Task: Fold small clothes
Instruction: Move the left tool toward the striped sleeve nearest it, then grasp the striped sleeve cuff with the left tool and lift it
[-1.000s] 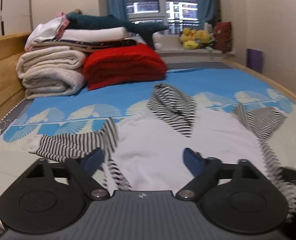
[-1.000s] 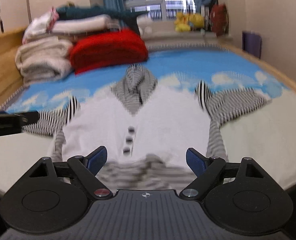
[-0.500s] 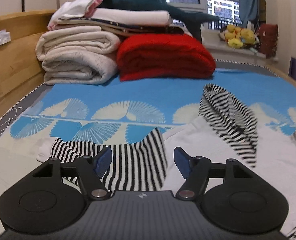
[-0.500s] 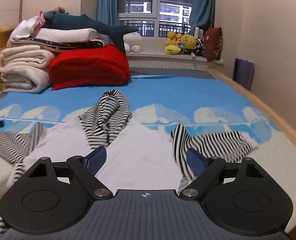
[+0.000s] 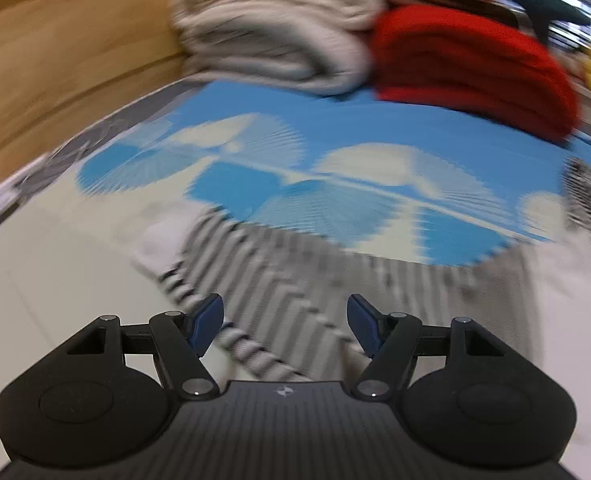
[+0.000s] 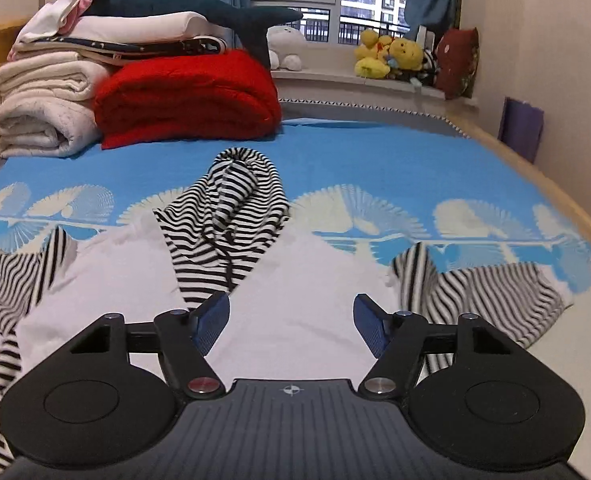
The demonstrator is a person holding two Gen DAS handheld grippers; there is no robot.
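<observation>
With both my left hand-held gripper (image 5: 285,322) and right hand-held gripper (image 6: 291,322) released over the hoodie (image 6: 295,300) lying flat on the bed (image 6: 375,160), I risk pinching the sheet with the striped sleeve (image 5: 295,280).

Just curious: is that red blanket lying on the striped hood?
No, the red blanket sits farther back, apart from the striped hood.

Home bedroom, bed (image 6: 375,152), folded blankets (image 6: 187,96)
</observation>
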